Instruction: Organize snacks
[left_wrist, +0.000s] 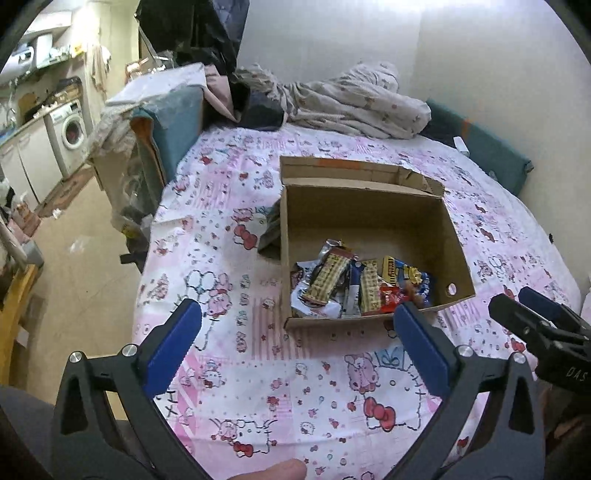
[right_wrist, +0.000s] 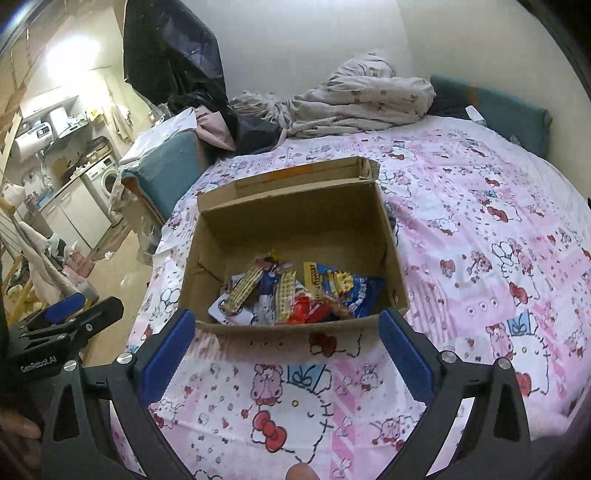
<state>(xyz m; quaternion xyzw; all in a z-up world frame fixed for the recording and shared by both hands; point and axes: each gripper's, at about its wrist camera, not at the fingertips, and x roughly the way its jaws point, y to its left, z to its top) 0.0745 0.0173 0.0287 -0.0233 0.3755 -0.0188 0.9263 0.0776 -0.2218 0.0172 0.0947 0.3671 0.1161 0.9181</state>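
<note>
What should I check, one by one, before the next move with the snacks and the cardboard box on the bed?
1. Left gripper open and empty: ok, jaws wide, nothing between them.
2. Right gripper open and empty: ok, same.
3. Cardboard box open on top and reachable: ok, its flap is folded back.
4. Snacks inside the box: ok, piled at the near wall; far half bare.
5. No snack left outside: not ok, a dark packet lies against the box's left wall.
6. Grippers clear of each other: ok, side by side and apart.
</note>
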